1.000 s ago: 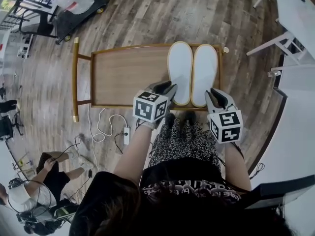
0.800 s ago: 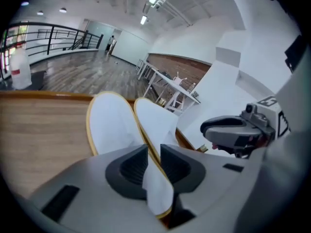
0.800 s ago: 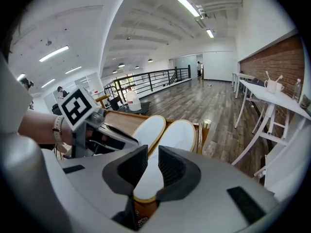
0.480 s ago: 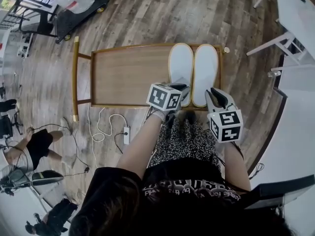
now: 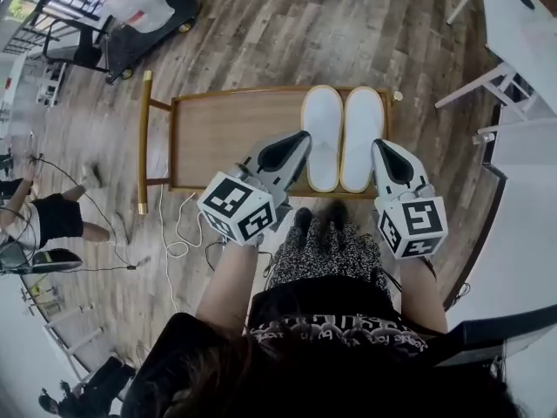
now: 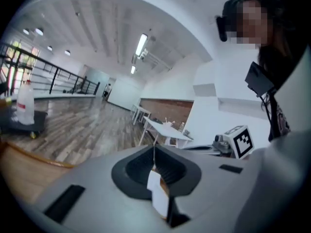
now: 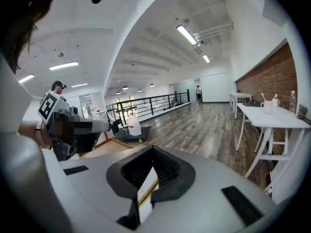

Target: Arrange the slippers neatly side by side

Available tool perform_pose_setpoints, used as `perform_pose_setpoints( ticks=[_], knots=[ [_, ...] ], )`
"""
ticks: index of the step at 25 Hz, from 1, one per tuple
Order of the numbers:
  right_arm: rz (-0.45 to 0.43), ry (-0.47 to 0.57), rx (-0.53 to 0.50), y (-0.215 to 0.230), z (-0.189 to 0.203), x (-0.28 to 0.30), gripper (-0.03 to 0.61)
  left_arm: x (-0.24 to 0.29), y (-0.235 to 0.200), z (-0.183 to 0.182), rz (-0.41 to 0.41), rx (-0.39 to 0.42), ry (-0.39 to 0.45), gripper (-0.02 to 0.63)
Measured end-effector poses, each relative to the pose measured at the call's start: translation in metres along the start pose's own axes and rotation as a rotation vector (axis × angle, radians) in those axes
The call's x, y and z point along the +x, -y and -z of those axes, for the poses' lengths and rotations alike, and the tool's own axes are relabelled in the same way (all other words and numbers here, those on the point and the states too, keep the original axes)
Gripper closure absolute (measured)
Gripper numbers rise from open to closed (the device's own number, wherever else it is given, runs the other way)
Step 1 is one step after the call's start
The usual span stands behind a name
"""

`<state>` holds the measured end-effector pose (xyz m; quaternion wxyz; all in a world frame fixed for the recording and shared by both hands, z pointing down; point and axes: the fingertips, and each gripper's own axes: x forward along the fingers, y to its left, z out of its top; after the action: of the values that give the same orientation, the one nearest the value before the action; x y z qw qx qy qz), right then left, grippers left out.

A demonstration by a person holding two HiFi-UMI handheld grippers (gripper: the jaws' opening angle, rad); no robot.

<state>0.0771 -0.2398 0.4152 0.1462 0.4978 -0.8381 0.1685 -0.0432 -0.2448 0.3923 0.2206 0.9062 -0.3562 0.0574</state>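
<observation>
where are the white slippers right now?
Head view, right of centre: the white slippers lie side by side at the right end of the wooden table, soles up toward the camera.

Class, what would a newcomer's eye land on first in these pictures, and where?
A pair of white slippers lies side by side at the right end of the low wooden table. Nearer the camera, the left gripper, its empty jaws closing, and the right gripper hover at the table's near edge, each bearing a black-and-white marker cube.
</observation>
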Motion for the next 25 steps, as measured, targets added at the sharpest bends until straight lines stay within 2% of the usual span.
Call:
perform_pose_setpoints(
  ticks=[4,7,12,18,25],
  knots=[
    [-0.004,0.087,-0.018,-0.008,-0.035,0.001,0.574,-0.029,-0.006,-0.057,-0.153,0.180,0.164,0.611],
    [-0.007,0.143,-0.024,-0.015,-0.056,0.003,0.574,-0.039,-0.012,-0.079,-0.220,0.220,0.245,0.611],
    [0.001,0.229,-0.051,-0.025,-0.088,0.002,0.574,-0.038,-0.012,-0.082,-0.221,0.267,0.224,0.611],
    [0.013,0.286,-0.090,-0.026,-0.113,-0.003,0.575,-0.038,-0.022,-0.072,-0.240,0.189,0.203,0.611],
    [0.027,0.296,-0.114,-0.029,-0.115,-0.008,0.575,-0.035,-0.019,-0.080,-0.246,0.225,0.197,0.612]
  ],
)
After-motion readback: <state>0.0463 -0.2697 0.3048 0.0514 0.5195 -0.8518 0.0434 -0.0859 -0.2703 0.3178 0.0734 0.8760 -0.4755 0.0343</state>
